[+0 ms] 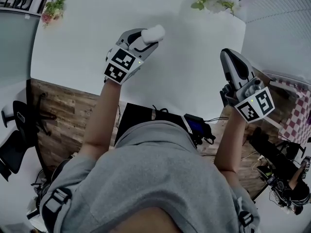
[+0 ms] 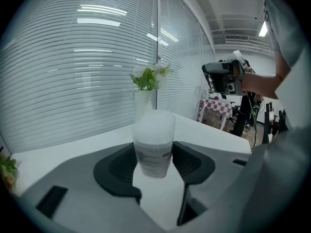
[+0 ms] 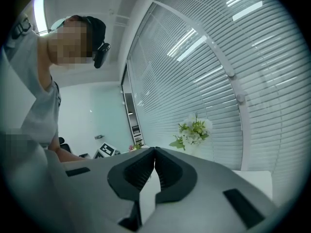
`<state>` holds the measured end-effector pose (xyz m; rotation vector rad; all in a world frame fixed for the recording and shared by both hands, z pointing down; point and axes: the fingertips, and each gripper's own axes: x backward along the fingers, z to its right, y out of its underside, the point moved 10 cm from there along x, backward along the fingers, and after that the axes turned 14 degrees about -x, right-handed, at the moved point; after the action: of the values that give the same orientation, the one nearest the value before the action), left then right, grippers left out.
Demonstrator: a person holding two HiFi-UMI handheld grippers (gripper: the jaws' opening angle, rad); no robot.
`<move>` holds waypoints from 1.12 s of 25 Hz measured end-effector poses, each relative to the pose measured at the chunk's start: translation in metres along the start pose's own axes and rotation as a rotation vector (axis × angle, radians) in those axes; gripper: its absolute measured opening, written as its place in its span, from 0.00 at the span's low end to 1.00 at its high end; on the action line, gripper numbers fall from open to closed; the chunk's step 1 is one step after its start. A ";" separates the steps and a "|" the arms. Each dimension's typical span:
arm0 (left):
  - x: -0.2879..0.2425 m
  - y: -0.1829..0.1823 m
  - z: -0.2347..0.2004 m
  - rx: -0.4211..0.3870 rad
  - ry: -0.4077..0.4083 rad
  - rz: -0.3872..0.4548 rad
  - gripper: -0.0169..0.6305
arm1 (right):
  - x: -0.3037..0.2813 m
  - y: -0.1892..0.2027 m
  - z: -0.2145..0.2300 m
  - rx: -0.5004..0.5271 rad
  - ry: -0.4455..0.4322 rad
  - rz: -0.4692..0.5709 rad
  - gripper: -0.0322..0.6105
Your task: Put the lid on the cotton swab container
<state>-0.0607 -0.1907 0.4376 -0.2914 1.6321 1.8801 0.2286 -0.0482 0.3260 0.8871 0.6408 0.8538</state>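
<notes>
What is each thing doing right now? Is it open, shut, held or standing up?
left tool: shut on the swab container.
swab container: upright, held between the pads.
right tool: shut, holding nothing.
flowers: standing upright.

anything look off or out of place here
Nothing is spilled or damaged. The left gripper grips the cotton swab container, raised off the white table. One oddity: no loose lid shows in any view, and the right gripper is shut on nothing.
</notes>
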 end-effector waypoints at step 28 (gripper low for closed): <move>-0.076 0.058 -0.002 0.011 -0.074 -0.178 0.38 | 0.019 0.034 0.036 -0.096 0.090 -0.020 0.09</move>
<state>-0.0354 -0.2184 0.5262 -0.3465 1.5145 1.7278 0.2539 -0.0337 0.3700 0.7576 0.6797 0.9027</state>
